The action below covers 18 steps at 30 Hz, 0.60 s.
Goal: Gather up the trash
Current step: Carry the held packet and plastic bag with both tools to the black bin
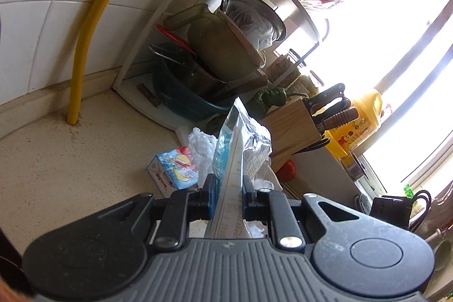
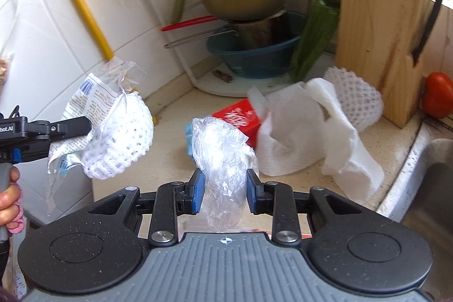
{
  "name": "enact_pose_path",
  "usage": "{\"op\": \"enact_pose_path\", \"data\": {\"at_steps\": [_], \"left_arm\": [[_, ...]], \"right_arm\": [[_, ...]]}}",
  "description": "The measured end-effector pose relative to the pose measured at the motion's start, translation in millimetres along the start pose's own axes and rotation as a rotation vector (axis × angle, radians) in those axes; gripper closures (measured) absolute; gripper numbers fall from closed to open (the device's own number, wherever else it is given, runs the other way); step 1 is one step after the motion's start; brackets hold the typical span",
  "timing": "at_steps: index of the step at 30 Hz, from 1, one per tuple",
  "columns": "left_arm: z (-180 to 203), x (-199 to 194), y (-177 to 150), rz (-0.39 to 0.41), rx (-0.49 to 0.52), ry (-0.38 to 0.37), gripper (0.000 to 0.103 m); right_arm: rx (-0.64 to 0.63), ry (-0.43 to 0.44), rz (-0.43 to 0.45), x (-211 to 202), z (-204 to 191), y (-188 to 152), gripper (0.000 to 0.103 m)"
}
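Observation:
My left gripper (image 1: 228,188) is shut on a printed plastic packet (image 1: 235,149) that stands edge-on between its pads. In the right wrist view the left gripper (image 2: 85,129) hangs at the left above the counter, holding that packet (image 2: 85,98) together with a white foam net (image 2: 121,137). My right gripper (image 2: 225,188) is shut on a crumpled clear plastic bag (image 2: 223,157). Beyond it on the counter lie a red carton (image 2: 240,115), a white crumpled sheet (image 2: 308,132) and a second foam net (image 2: 356,95). The carton (image 1: 175,169) shows its blue side in the left wrist view.
A wooden knife block (image 2: 376,47), a tomato (image 2: 438,95) and a green vegetable (image 2: 317,33) stand at the right. A rack with stacked pots and a teal basin (image 2: 254,58) fills the corner. A yellow pipe (image 1: 82,47) runs up the tiled wall. The sink (image 2: 436,188) lies at the right edge.

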State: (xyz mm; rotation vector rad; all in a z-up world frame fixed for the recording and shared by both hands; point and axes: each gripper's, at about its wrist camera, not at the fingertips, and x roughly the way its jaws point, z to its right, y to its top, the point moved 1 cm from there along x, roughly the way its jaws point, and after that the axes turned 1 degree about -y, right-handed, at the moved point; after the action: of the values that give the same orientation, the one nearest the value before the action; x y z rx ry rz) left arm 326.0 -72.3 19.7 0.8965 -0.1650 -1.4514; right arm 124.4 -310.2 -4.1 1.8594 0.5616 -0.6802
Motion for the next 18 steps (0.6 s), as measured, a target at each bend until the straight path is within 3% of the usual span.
{"op": "enact_pose_path", "data": {"at_steps": [10,18], "left_arm": [[13.6,-86.6,-49.0,0.146,-0.04,0.164,0.091],[9.7,-167.3,-97.3,0.292,-0.122,0.342,0.091]], "right_arm": [[-0.151,0.221,-0.012,1.2,-63.9,-3.9,0.065],[-0.278,0.42,-0.081,12.2,-130.4,-23.0,0.065]]}}
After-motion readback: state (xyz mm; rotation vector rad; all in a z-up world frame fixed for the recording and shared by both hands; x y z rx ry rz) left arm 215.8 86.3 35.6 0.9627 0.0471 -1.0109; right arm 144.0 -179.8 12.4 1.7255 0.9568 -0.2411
